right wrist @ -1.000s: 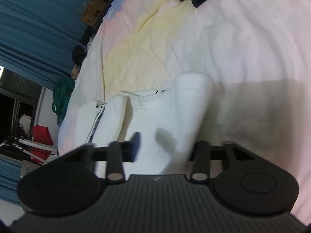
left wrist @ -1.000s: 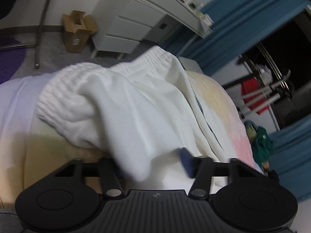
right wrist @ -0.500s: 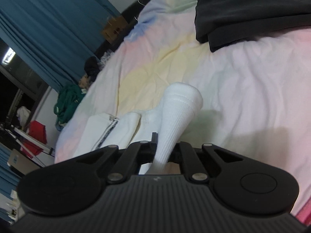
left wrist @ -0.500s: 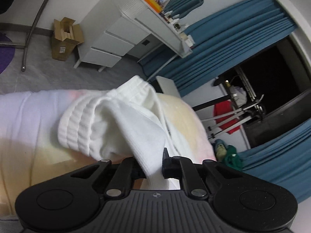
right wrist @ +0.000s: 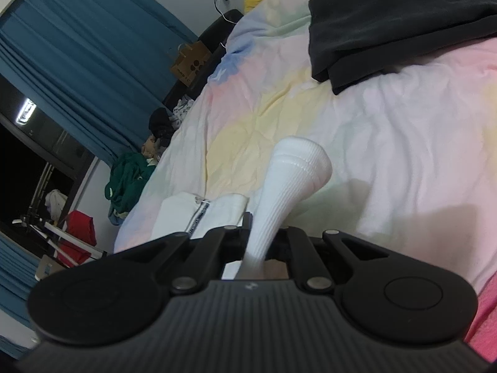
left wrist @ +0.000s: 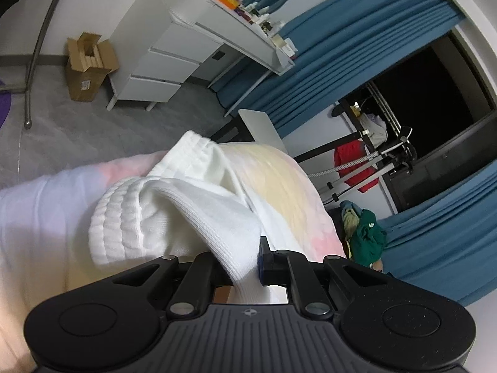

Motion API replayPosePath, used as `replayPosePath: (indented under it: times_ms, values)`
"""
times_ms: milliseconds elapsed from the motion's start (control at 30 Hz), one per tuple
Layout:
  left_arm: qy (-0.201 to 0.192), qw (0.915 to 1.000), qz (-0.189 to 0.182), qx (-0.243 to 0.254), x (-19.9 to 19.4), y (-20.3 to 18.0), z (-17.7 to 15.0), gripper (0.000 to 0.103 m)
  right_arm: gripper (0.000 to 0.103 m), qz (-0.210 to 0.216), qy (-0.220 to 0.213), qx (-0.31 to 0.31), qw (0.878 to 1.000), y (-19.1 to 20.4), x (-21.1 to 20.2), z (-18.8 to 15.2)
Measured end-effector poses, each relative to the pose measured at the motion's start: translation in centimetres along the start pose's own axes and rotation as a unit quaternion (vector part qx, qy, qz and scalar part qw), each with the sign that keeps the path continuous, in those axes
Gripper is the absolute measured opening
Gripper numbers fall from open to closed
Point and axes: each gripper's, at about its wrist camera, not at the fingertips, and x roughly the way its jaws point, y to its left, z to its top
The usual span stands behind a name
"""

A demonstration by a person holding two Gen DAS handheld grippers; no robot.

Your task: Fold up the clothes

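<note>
Left gripper (left wrist: 239,264) clamped on white garment (left wrist: 174,214), right gripper (right wrist: 264,242) pinching its ribbed cuff (right wrist: 298,168), above pastel bedspread (right wrist: 388,130)

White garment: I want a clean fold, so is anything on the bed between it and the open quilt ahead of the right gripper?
Nothing visible. The white garment is clamped in the right gripper; the black clothes lie farther off on the quilt.

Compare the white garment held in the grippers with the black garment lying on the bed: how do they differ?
The white garment is clamped and lifted by the right gripper and left gripper; the black garment lies untouched. The white one shows ribbed cuffs; the black one looks plain and folded. Both are over the pastel bedspread.
</note>
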Motion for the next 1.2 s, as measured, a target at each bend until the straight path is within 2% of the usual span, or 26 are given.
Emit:
replayPosePath:
  times_ms: [133,233,400,533,733,833,933,1000,1033,1067,1100,1167,1200]
  values:
    - [0.005,0.9999,0.001,0.009,2.4,-2.9,2.3,0.009,0.005,0.011,-0.009,0.008,1.000,1.8,0.8,0.4]
    - [0.010,0.9999,0.006,0.011,5.6,-5.5,4.8,0.009,0.005,0.014,-0.016,-0.009,1.000,4.7,2.6,0.6]
    - [0.030,0.9990,0.029,-0.016,13.9,-9.1,8.7,0.009,0.005,0.000,-0.029,-0.067,0.997,11.6,8.1,0.3]
    - [0.046,0.9953,0.084,-0.010,22.9,-10.9,10.6,0.010,0.005,-0.013,-0.025,-0.102,0.994,16.1,14.7,-0.3]
    - [0.068,0.9863,0.149,0.014,35.8,-11.2,10.8,0.012,0.005,-0.058,0.025,-0.138,0.988,19.0,26.6,-1.9]
    - [0.076,0.9860,0.146,0.025,37.9,-10.3,10.2,0.015,0.005,-0.073,0.041,-0.156,0.984,18.9,30.1,-3.1]
    - [0.084,0.9854,0.143,0.037,40.0,-9.4,9.7,0.020,0.008,-0.060,0.059,-0.148,0.985,17.9,31.3,-3.2]
    - [0.088,0.9863,0.131,0.049,40.5,-9.1,9.5,0.030,0.015,-0.035,0.072,-0.144,0.986,17.2,31.4,-2.9]
    - [0.091,0.9874,0.116,0.059,40.1,-9.2,9.6,0.040,0.019,-0.022,0.077,-0.147,0.986,17.0,31.1,-2.7]
    - [0.093,0.9882,0.103,0.065,39.4,-9.0,9.3,0.051,0.032,-0.007,0.079,-0.147,0.986,16.8,30.4,-2.4]
    - [0.092,0.9894,0.088,0.070,38.4,-9.0,9.3,0.055,0.048,0.008,0.080,-0.146,0.986,16.5,29.6,-2.1]
    - [0.086,0.9916,0.057,0.078,36.3,-8.8,9.0,0.066,0.064,0.043,0.076,-0.133,0.987,15.6,27.4,-1.6]
    - [0.081,0.9925,0.044,0.080,35.1,-8.7,8.7,0.069,0.064,0.062,0.074,-0.122,0.988,15.0,26.1,-1.3]
